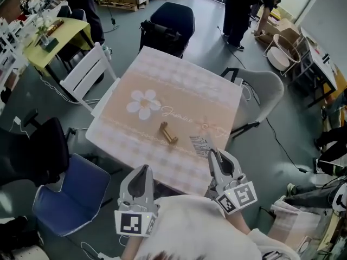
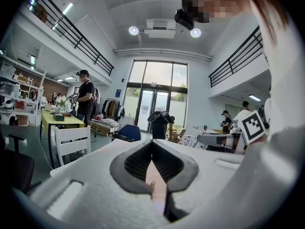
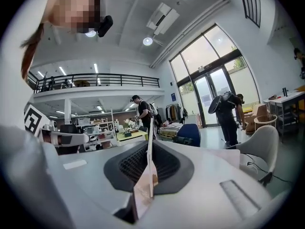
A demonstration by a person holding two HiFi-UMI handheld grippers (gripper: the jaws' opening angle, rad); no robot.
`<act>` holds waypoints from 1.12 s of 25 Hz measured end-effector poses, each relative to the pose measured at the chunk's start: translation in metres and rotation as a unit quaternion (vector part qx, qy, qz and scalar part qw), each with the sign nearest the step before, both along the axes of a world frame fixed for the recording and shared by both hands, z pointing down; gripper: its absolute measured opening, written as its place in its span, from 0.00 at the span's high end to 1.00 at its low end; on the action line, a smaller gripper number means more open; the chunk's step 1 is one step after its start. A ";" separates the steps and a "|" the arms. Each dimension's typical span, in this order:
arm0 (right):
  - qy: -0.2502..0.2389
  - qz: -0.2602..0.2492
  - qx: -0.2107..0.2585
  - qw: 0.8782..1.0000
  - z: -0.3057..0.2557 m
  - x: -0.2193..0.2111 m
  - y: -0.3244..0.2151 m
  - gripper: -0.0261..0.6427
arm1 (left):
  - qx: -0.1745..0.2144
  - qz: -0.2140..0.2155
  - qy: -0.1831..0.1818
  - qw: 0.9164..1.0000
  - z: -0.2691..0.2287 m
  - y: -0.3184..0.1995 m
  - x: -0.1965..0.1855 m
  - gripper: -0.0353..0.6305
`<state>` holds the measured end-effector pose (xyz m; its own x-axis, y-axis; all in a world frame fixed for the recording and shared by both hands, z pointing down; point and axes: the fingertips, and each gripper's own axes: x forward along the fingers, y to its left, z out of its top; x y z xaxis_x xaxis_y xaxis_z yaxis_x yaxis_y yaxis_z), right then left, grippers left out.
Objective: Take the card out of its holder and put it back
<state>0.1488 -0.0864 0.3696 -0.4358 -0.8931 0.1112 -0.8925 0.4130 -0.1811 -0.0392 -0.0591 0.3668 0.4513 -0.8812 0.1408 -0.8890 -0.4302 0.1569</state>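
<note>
Card [image 1: 199, 144] out of its holder [image 1: 168, 133]! From the head view, the right gripper [image 1: 215, 155] had it pinched by one end, just inside the table's [image 1: 162, 75] near edge, toward the right corner. The wooden holder lay on its side close by on the cloth, left of the card and apart from it. The left gripper [image 1: 143, 168] hung just off the near edge, nothing in it.

Left gripper view: jaws pressed together at the tips, empty, with only peach tablecloth showing below them.

Right gripper view: jaws clamped on the card [image 3: 144, 187], seen edge-on, its thin top edge poking past the tips.
</note>
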 end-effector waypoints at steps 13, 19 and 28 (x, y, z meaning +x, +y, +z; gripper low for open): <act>-0.011 0.018 -0.011 1.000 0.004 -0.011 0.030 0.94 | -0.009 0.040 0.016 0.999 0.005 0.016 0.010 0.95; -0.004 0.019 -0.010 1.000 0.007 -0.027 0.035 0.94 | -0.005 0.050 0.014 0.999 0.007 0.019 -0.004 0.95; -0.003 0.031 -0.009 0.999 0.017 -0.037 0.037 0.94 | 0.010 0.037 0.023 0.999 0.008 0.019 -0.027 0.95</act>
